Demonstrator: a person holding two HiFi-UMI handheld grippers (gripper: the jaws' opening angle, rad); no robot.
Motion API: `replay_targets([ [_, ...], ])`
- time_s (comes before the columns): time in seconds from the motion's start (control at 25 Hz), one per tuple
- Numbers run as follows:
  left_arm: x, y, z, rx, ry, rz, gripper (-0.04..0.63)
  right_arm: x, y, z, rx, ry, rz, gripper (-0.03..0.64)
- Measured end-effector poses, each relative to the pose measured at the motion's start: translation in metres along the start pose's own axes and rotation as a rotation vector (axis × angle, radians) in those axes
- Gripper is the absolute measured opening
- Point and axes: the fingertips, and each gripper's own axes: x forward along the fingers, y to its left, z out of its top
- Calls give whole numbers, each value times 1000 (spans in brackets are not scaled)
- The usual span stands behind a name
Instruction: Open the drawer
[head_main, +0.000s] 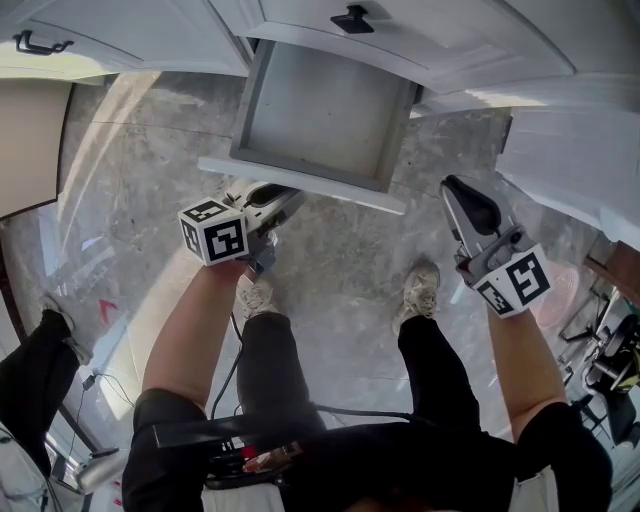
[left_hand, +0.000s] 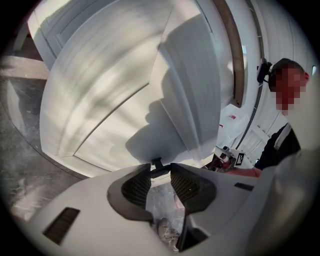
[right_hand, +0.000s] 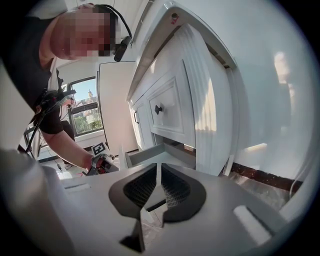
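One white drawer (head_main: 340, 192) stands open, its front-edge handle (left_hand: 157, 164) pinched by the left gripper (left_hand: 161, 172). The right gripper (right_hand: 159, 172), closed and empty, hovers off its right corner.

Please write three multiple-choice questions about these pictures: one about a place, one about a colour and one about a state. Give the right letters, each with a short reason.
1. Where is the left gripper?
A. Lying on the floor
B. At the front of the lower drawer
C. Raised above the cabinet top

2. What colour is the cabinet?
A. Brown
B. Black
C. White

3. In what state is the lower drawer?
A. Pulled out and empty
B. Fully shut
C. Pulled out and full of things

Answers:
1 B: the left gripper view shows its jaws closed on the dark knob of that drawer's front.
2 C: its doors and drawer fronts are white in every view.
3 A: the head view shows the drawer out, with a bare bottom.
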Motion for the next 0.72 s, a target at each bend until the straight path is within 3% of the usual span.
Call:
replay_targets([
  [0.72, -15, -5, -21, 17, 21, -5, 123, 6, 7, -6, 9, 8, 11, 2],
])
